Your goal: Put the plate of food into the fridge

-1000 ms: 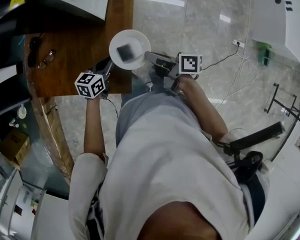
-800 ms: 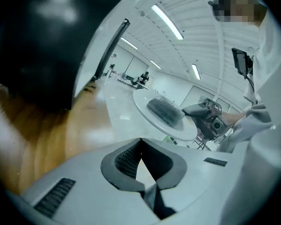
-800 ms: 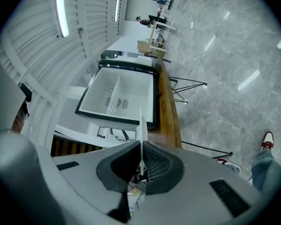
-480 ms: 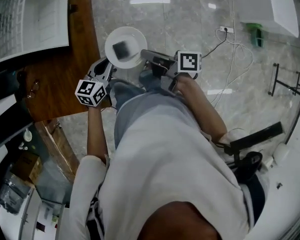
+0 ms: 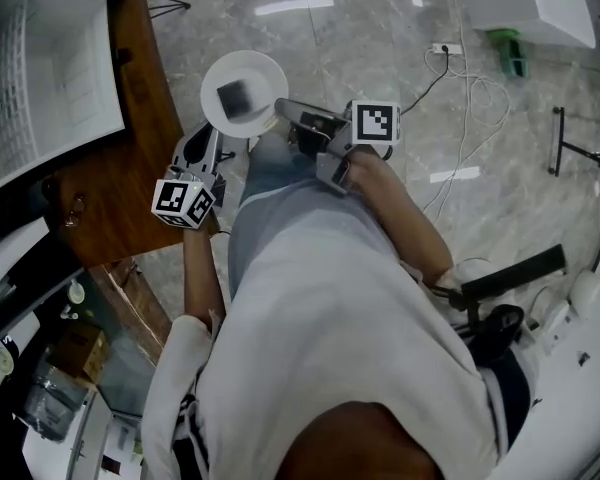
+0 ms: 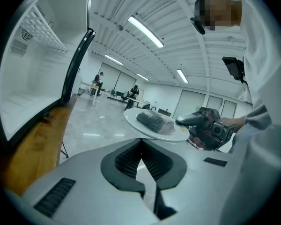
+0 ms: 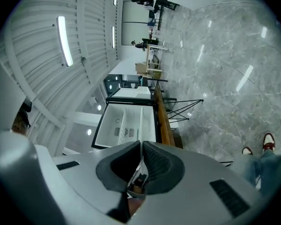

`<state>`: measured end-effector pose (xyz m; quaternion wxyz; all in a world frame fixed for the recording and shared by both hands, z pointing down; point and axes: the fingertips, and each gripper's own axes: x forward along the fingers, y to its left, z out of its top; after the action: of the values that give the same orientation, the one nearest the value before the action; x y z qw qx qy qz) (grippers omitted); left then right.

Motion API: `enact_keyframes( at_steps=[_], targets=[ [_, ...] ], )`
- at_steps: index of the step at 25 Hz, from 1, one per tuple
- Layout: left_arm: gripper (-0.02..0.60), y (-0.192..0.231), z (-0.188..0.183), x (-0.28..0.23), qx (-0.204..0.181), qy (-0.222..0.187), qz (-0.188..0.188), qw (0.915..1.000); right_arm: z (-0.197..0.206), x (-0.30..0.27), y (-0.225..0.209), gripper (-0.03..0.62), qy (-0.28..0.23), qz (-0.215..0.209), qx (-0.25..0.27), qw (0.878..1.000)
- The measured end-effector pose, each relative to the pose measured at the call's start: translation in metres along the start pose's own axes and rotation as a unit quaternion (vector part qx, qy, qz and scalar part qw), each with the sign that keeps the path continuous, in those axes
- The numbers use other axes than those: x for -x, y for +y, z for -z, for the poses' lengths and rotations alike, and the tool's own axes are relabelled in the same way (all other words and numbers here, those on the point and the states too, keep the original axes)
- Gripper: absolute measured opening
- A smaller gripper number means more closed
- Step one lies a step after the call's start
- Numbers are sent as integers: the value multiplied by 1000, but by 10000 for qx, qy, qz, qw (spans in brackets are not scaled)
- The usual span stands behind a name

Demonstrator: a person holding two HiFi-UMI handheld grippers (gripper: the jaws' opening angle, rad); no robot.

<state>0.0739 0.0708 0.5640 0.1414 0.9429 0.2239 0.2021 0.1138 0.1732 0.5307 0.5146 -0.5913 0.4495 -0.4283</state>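
Plate (image 5: 266, 76) pinched in right gripper (image 7: 141, 148), left gripper (image 6: 141, 142) closed

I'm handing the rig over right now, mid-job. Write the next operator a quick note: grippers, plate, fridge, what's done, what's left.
Right gripper: fingers shut on the rim of the plate, holding it in the air beside the wooden table.
Left gripper: shut, empty, close by the plate but not gripping it.
Food: dark block lying on the plate.
Fridge: open, white inside, ahead of the right gripper.
Done: plate lifted.
Left: carry it to the fridge, set it inside, let go.
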Motion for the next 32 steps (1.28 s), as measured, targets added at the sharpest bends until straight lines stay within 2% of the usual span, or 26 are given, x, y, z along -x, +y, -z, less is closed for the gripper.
enact_keyframes(
  at_steps=[5, 11, 17, 19, 21, 23, 25, 28, 32],
  targets=[
    [18, 4, -22, -17, -136, -279, -57, 9995, -22, -13, 14, 28, 0, -222, -43, 9997],
    [18, 39, -56, -42, -269, -588, -618, 9960, -60, -46, 11, 28, 181, -111, -305, 9993],
    [18, 108, -118, -74, -420, -904, -1211, 9876, -127, -139, 31, 29, 772, -305, -83, 9965],
    [18, 141, -156, -83, -239, -1059, -1226, 9865, -158, -186, 45, 29, 1014, -342, -1, 9943],
    [18, 186, -198, -89, 108, -1332, -1137, 9845, -188, -248, 61, 28, 1248, -457, 21, 9911],
    [18, 228, -230, -90, 219, -1501, -1294, 9799, -209, -305, 73, 28, 1515, -525, 56, 9870],
    [18, 258, -248, -91, 104, -1586, -1583, 9745, -222, -347, 77, 29, 1811, -568, 132, 9817],
    [18, 285, -269, -80, 16, -1815, -1993, 9630, -227, -391, 90, 29, 2263, -920, 183, 9695],
    [18, 308, -300, -58, -129, -2035, -2570, 9446, -222, -433, 112, 29, 2833, -1083, 54, 9529]
  ],
)
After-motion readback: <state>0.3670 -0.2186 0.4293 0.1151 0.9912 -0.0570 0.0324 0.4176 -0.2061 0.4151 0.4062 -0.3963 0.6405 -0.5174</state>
